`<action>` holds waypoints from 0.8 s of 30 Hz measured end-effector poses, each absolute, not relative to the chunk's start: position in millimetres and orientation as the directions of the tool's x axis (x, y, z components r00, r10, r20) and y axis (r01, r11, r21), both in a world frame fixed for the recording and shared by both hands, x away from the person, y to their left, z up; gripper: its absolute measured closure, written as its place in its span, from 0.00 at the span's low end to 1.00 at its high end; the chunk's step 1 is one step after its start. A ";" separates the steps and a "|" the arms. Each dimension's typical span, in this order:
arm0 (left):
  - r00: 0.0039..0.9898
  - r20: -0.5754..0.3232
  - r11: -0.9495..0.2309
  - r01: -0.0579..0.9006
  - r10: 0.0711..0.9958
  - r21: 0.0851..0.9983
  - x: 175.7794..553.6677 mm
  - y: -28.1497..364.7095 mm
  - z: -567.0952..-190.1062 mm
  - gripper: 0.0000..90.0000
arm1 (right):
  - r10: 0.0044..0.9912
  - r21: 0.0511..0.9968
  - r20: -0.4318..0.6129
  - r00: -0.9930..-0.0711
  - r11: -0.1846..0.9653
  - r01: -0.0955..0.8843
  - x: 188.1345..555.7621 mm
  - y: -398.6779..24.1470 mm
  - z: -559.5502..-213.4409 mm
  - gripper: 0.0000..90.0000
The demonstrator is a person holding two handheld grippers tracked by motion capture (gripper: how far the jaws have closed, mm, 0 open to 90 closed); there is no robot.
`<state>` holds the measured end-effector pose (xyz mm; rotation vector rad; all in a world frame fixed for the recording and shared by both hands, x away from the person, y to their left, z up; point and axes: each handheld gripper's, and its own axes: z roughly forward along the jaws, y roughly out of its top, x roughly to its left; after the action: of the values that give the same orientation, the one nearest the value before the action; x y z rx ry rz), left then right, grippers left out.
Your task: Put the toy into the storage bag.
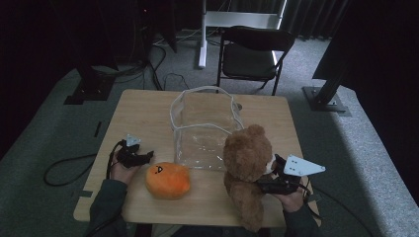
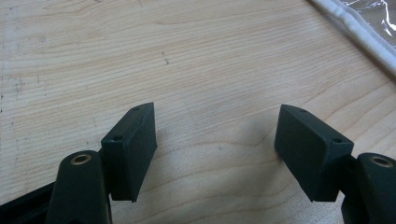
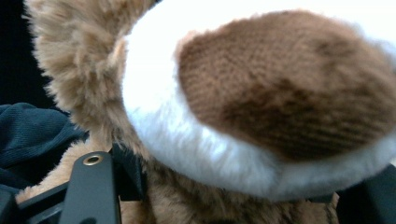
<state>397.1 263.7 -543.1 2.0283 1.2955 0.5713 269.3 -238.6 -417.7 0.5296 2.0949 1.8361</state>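
Note:
A brown teddy bear [image 1: 247,163] stands upright near the table's front right, its legs hanging toward the front edge. My right gripper [image 1: 264,183] is shut on the bear's body from the right; in the right gripper view the bear's fur and white-and-brown patch [image 3: 261,107] press between the jaws, hiding the pads. An orange plush toy [image 1: 168,180] lies at the front middle. A clear plastic bag with white trim [image 1: 205,123] lies flat in the table's centre. My left gripper [image 1: 148,156] rests at the front left, open and empty, over bare wood [image 2: 215,135].
The wooden table [image 1: 143,113] has bare room at the back left and right. The bag's white trim [image 2: 359,32] lies to the right of the left gripper. A black folding chair [image 1: 252,49] stands behind the table. Cables trail on the floor at left.

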 end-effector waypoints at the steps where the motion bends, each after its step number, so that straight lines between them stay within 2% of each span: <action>1: 0.415 0.013 -0.295 0.623 0.910 0.725 397.1 263.6 -543.2 0.34 | 0.466 0.991 0.014 -0.885 0.110 0.074 269.4 -239.2 -417.1 0.36; 24: 0.415 0.014 -0.296 0.623 0.909 0.724 397.1 263.7 -543.1 0.33 | 0.511 0.994 -0.002 -0.859 0.096 0.054 274.8 -252.1 -407.1 0.36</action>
<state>397.1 263.7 -543.1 2.0286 1.2950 0.5714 274.8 -252.1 -407.1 0.5566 2.0330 1.8194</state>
